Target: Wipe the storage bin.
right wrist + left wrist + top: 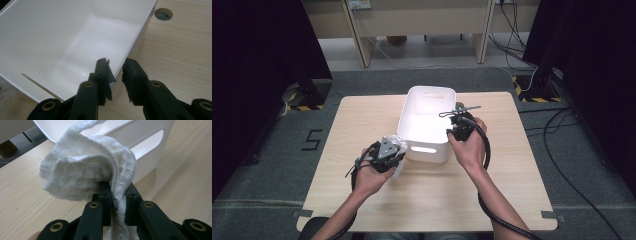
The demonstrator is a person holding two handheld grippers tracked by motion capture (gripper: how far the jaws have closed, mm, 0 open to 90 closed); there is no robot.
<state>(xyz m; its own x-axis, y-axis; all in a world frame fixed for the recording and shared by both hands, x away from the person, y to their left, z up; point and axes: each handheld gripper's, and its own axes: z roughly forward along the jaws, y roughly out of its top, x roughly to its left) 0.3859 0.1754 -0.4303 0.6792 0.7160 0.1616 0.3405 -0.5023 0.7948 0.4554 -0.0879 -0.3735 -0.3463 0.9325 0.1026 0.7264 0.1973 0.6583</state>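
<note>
While the person is standing at the wooden table (362, 200), the high view is showing the white bin (425, 122) sitting near the table's middle, with the left gripper (388, 152) hovering just beside the bin's near left corner and carrying a white cloth (399, 150), and the right gripper (459, 125) reaching at the bin's right wall. Along the left gripper (117, 195) view, the jaws are clamping together on a bunched fold of the white cloth (85, 175), which is billowing up in front of the bin's handle-slotted wall (150, 152); the cloth is hanging outside the bin, not yet over its opening. Along the right gripper (116, 72) view, the jaws are standing somewhat apart and straddling the bin's rim (136, 42), one jaw inside and one outside, and the pads are not visibly pressing on the wall. The bin's floor (75, 45) is looking bare. Judging by this, the cloth is picked up, while steadying the bin and dropping the cloth inside are still remaining.
</note>
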